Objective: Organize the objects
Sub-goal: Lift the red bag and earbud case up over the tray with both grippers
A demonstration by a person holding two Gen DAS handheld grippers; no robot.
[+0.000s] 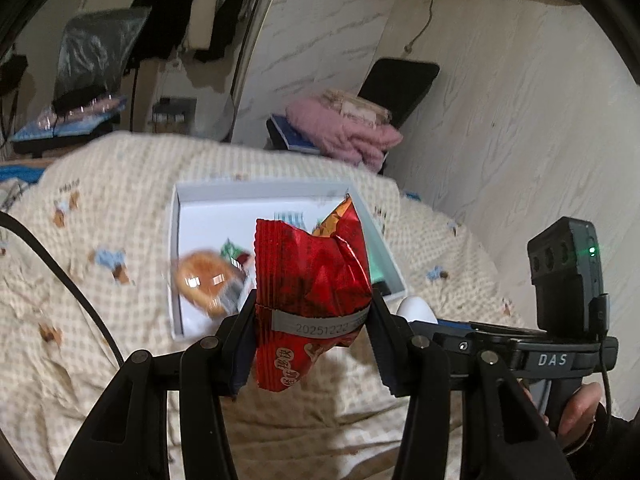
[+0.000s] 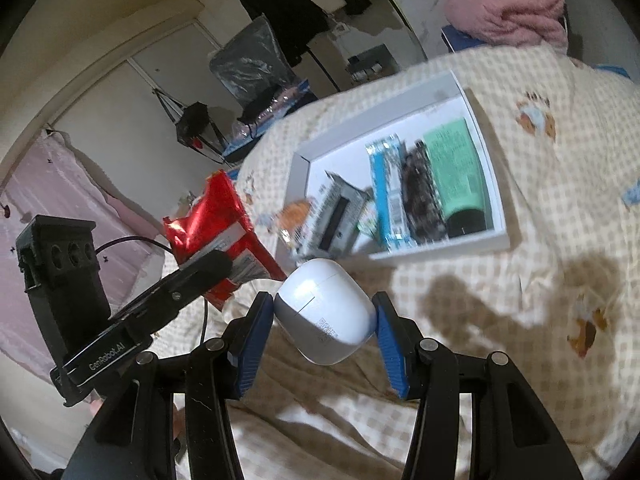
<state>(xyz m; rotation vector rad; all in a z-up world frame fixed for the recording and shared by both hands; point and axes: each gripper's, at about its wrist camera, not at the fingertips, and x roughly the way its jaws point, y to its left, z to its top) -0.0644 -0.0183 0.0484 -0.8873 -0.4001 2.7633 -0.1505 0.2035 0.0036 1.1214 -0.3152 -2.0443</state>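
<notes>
My left gripper (image 1: pixel 314 312) is shut on a red snack packet (image 1: pixel 312 280), held upright above the bed. The same red packet (image 2: pixel 216 224) shows at the left of the right wrist view, clamped in the left gripper (image 2: pixel 208 268). My right gripper (image 2: pixel 324 316) is shut on a white earbud case (image 2: pixel 326 310), lifted off the checked bedspread (image 2: pixel 520 280). A sliver of that white case (image 1: pixel 416 308) peeks out behind the left gripper's right finger. Ahead lies a white open box (image 2: pixel 496 184) holding a green tube (image 2: pixel 456 172), a blue packet (image 2: pixel 386 188), a dark packet (image 2: pixel 420 192) and a grey packet (image 2: pixel 340 208). A round bun in clear wrap (image 1: pixel 206 280) lies in the box (image 1: pixel 176 248).
The checked bedspread (image 1: pixel 120 208) covers the bed. A pink folded blanket (image 1: pixel 344 132) lies on a stand beyond its far edge. A black chair wrapped in plastic (image 1: pixel 96 48) and hanging dark clothes (image 1: pixel 168 4) stand at the back. A black cable (image 1: pixel 72 280) crosses the bed at left.
</notes>
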